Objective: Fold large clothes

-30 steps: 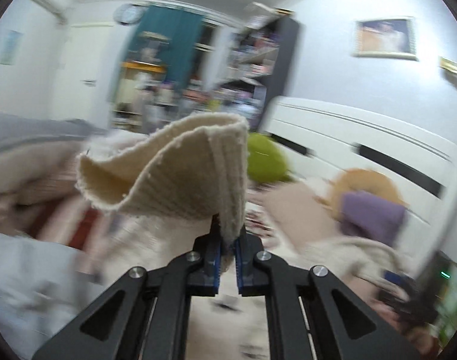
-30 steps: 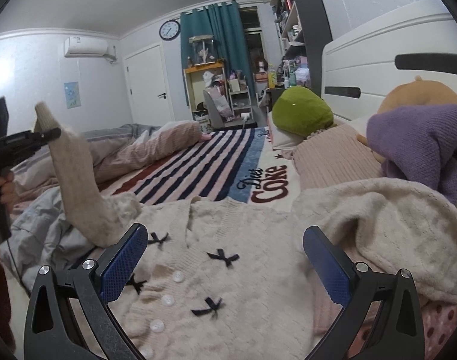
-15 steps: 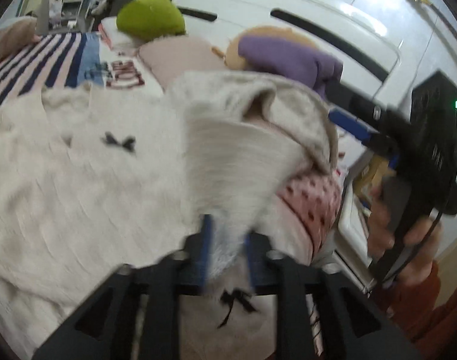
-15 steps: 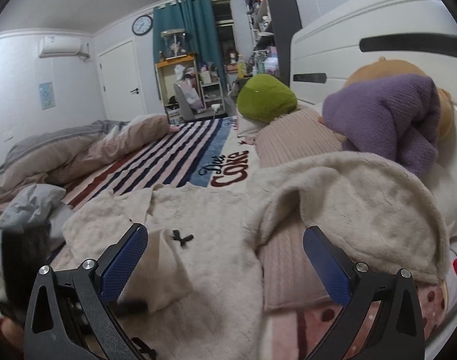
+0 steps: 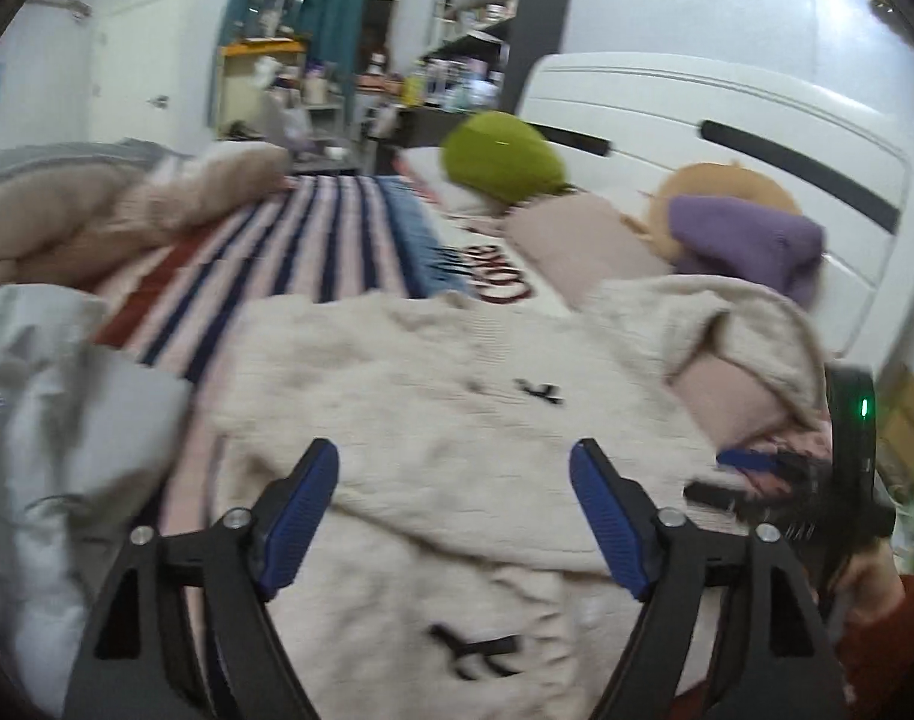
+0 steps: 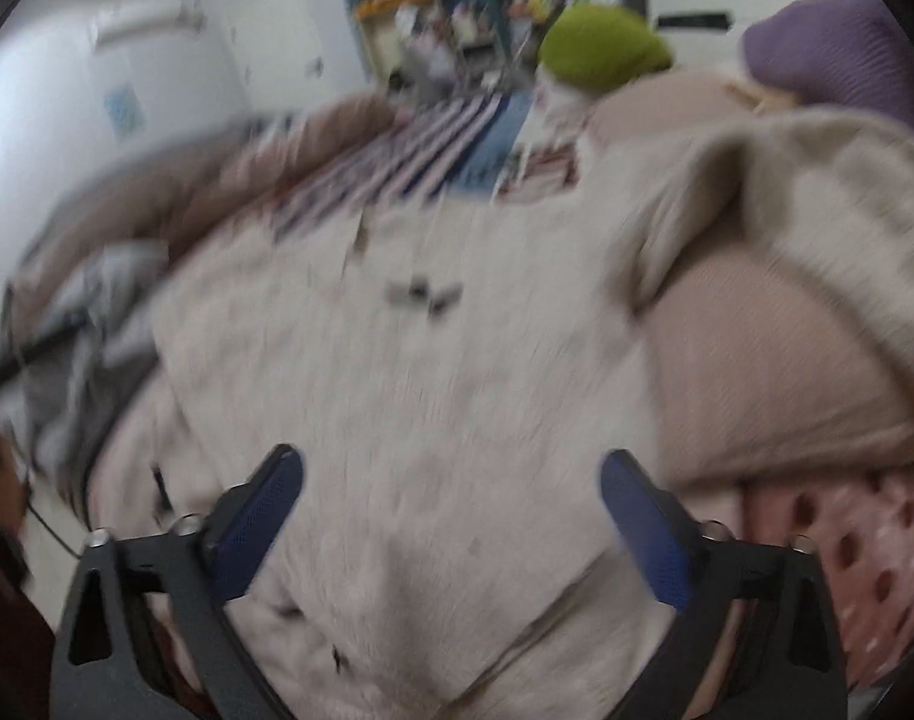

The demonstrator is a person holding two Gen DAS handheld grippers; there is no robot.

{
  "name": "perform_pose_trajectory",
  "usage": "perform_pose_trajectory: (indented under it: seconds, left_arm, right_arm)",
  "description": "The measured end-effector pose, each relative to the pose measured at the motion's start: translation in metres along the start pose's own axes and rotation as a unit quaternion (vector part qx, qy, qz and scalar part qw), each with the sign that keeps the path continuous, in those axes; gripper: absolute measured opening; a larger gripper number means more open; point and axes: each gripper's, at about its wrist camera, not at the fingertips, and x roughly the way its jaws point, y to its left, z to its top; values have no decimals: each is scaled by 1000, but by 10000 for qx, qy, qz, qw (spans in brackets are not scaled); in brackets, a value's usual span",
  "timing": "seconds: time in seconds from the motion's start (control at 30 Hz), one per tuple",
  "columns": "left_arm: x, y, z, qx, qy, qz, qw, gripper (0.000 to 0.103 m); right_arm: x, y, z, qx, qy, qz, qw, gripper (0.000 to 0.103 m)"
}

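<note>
Left tool (image 5: 454, 516) & right tool (image 6: 451, 516) both spread wide, empty, over cream knit cardigan (image 5: 433, 408) on bed; green pillow (image 5: 502, 156) at 12 o'clock.

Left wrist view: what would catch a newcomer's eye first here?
The cream knit cardigan with small black bows fills the middle of the bed, one sleeve laid across its front, framed by the open left gripper with blue-padded fingers. Behind it lie a striped blanket and, by the white headboard, a bright green cushion and a purple knit.
</note>
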Motion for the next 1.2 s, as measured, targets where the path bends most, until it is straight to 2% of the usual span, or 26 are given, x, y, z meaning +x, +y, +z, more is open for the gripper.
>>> perform_pose_trajectory:
  seconds: [0.07,0.17,0.2,0.23,0.37,0.5,0.6,0.7,0.8,0.9,0.97,1.03,1.1,1.2]
  left_arm:
    - [-3,4,-2,-5,-20,105,9999,80]
    - [-2,18,-12,-57,-50,72,9999,80]
    - [-2,17,-12,-49,-65,62,9999,81]
    - [-2,16,-12,-36,-76,51,10000,81]
    - [-4,3,-14,55,-102,-26,9999,84]
    - [-5,-5,-11,99,-118,71,9999,84]
    - [-5,-8,-9,72,-157,164,9997,84]
    - [-3,-13,-8,83,-165,212,9996,85]
    - [1,-20,-7,144,-121,263,9995,85]
    - [1,-27,-4,218,-137,299,9992,86]
    - [1,-31,-2,247,-173,271,9992,87]
    - [2,-32,-2,264,-178,252,9992,88]
    - [5,-34,-1,275,-151,258,9992,88]
    - [6,-35,-1,290,-127,256,9992,88]
  right_arm:
    - [17,1,-11,-71,270,-216,9994,55]
    - [21,4,-16,-150,311,-315,9989,34]
    - [19,4,-16,-182,279,-295,9990,19]
    - [16,5,-16,-234,239,-341,9989,11]
    - [4,8,-11,-358,40,-505,9981,6]
    - [-14,12,-6,-479,-269,-754,9956,5]
    - [-37,-1,-1,-246,-538,-771,9953,5]
    - [-41,-13,3,-205,-455,-808,9955,5]
    - [-28,-22,0,-104,-165,-748,9970,7]
    - [-25,-31,-3,105,-118,-701,9974,17]
    - [-34,-41,0,263,-302,-603,9974,40]
    - [-50,-61,5,579,-607,-576,9948,55]
    - [-64,-91,8,1033,-882,-697,9883,58]
    - [-76,-140,9,1578,-1108,-1192,9740,62]
